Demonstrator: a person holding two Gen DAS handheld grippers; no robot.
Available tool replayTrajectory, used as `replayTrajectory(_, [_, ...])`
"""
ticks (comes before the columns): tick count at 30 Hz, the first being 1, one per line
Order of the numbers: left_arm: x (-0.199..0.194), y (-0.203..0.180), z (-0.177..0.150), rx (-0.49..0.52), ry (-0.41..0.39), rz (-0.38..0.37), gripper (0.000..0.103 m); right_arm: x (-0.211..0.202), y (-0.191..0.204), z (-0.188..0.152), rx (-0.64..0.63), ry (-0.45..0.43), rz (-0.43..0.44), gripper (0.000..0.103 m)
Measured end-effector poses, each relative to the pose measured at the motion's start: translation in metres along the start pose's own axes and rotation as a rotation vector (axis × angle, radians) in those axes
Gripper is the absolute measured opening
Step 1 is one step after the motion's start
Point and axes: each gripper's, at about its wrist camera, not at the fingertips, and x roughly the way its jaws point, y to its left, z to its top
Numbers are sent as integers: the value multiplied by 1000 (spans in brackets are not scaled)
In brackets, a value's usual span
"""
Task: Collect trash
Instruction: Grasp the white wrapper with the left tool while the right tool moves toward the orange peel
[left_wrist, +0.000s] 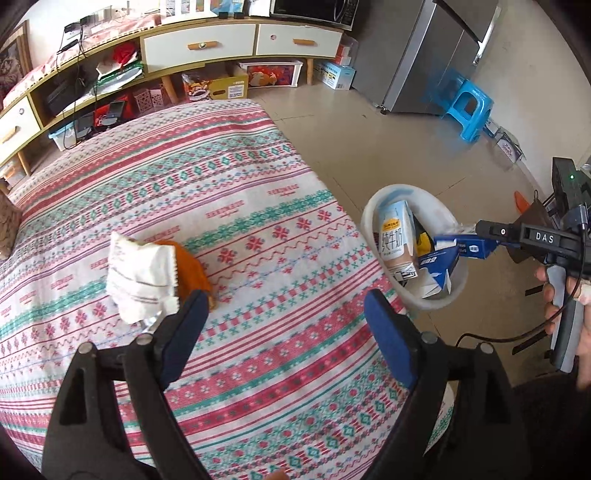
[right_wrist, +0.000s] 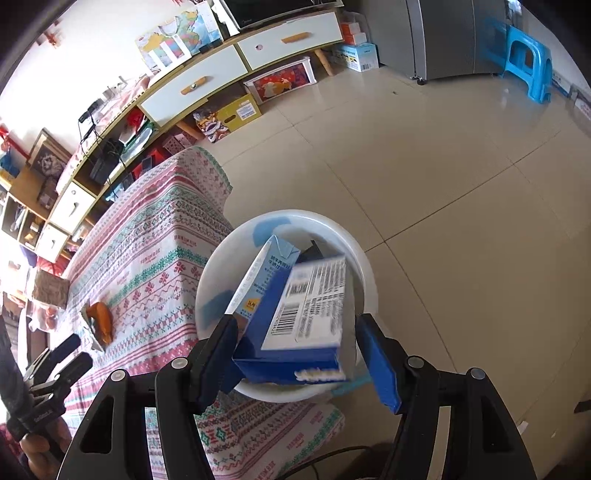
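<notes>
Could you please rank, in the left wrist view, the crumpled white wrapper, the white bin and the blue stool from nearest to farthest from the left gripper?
From the left gripper:
1. Crumpled white wrapper, on the patterned cloth, right beside the gripper's left finger.
2. White bin, off the table's right edge, holding cartons.
3. Blue stool, far back on the floor by the fridge.

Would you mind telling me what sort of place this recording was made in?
Most likely a lived-in home, probably a living room. A long low cabinet with drawers runs along the wall, a refrigerator stands on the tiled floor beside a blue plastic stool, and a patterned cloth covers the table.
</notes>
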Motion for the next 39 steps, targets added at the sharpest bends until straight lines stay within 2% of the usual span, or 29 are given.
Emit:
replayTrajectory(7, [-17,43,-6,-68,-3,76,91,1,11,5,27,-2,3,74])
replayTrajectory(13, [-25,79,-12,-116,11,151,93,2,34,6,-13,-11,-11,75])
replayTrajectory(19, [-21,107,-18,-166,32,181,94,8,61,6,-52,-6,0,75])
replayTrajectory(23, [-6,115,-20,-171,55,176,94,16,83,4,-74,11,8,75])
replayTrajectory(25, [0,117,-19,-161,40,172,94,21,93,4,-87,20,10,75])
replayTrajectory(31, [13,121,-10,-182,5,114,94,36,123,0,-146,49,5,75])
replayTrajectory(39, [44,124,2,-212,5,42,94,53,152,-2,-192,85,21,75])
